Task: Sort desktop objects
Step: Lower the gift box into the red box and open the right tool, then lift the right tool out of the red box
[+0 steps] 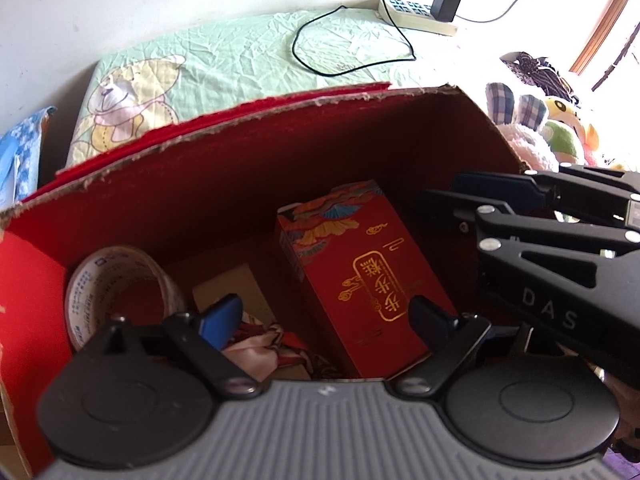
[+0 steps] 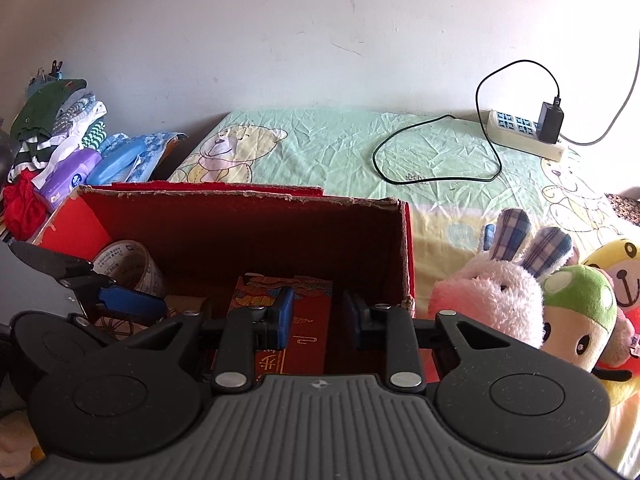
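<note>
A red carton [image 1: 240, 184] with torn edges stands open on the bed. Inside lie a red gift box [image 1: 360, 276] with gold lettering, a roll of clear tape [image 1: 116, 280], a tan flat item [image 1: 236, 292] and a bunched patterned cloth [image 1: 264, 348]. My left gripper [image 1: 324, 320] hovers open over the carton's inside, holding nothing. My right gripper [image 2: 319, 317] is open just above the gift box [image 2: 308, 320], with nothing between its blue pads. It also shows as the right gripper [image 1: 464, 200] at the carton's right side.
A green bear-print sheet [image 2: 340, 148] covers the bed. A power strip [image 2: 520, 132] with a black charger and looped cable lies at the back right. Plush toys [image 2: 520, 296] crowd the carton's right. Folded clothes and packets [image 2: 72, 148] pile up at the left against the wall.
</note>
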A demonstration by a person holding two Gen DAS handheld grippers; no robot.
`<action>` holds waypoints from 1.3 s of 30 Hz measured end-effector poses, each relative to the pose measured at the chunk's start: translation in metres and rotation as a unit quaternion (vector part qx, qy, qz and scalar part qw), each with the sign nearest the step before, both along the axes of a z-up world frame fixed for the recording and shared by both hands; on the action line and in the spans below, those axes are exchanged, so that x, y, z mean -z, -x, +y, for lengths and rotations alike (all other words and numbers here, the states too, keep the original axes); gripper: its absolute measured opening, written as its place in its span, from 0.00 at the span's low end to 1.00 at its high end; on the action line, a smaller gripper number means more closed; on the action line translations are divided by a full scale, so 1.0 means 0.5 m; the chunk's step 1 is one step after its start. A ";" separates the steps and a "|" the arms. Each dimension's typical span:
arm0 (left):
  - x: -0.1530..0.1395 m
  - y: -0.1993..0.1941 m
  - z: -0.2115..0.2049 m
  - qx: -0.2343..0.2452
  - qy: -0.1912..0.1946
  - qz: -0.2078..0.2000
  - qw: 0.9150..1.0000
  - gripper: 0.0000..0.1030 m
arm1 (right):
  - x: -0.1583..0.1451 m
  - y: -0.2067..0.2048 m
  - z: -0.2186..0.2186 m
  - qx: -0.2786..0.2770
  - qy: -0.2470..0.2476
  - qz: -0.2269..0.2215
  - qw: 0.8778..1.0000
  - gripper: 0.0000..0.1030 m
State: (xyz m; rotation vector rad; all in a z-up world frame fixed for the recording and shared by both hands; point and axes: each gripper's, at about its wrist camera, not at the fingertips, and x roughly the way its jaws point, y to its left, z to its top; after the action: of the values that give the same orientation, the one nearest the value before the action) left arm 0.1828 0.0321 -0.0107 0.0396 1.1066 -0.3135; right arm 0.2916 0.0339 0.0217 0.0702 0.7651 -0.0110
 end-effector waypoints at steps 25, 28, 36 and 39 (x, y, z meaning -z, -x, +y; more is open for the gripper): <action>0.008 -0.002 -0.006 -0.026 -0.046 0.001 0.999 0.76 | 0.009 0.019 0.006 -0.012 0.032 -0.036 0.999 0.24; 0.008 0.000 -0.007 -0.026 -0.049 0.000 0.998 0.75 | 0.010 0.020 0.006 -0.013 0.033 -0.038 0.999 0.24; 0.006 0.000 -0.006 -0.028 -0.048 -0.004 0.998 0.75 | 0.011 0.023 0.002 -0.015 0.023 -0.046 0.999 0.24; 0.005 0.002 -0.006 -0.028 -0.049 -0.009 0.998 0.75 | 0.011 0.023 0.002 -0.017 0.020 -0.048 0.999 0.24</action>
State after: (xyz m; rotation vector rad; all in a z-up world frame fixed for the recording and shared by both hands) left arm 0.1817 0.0290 -0.0129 0.0990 1.1033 -0.2086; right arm 0.2798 0.0349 0.0162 0.0199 0.6706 0.0090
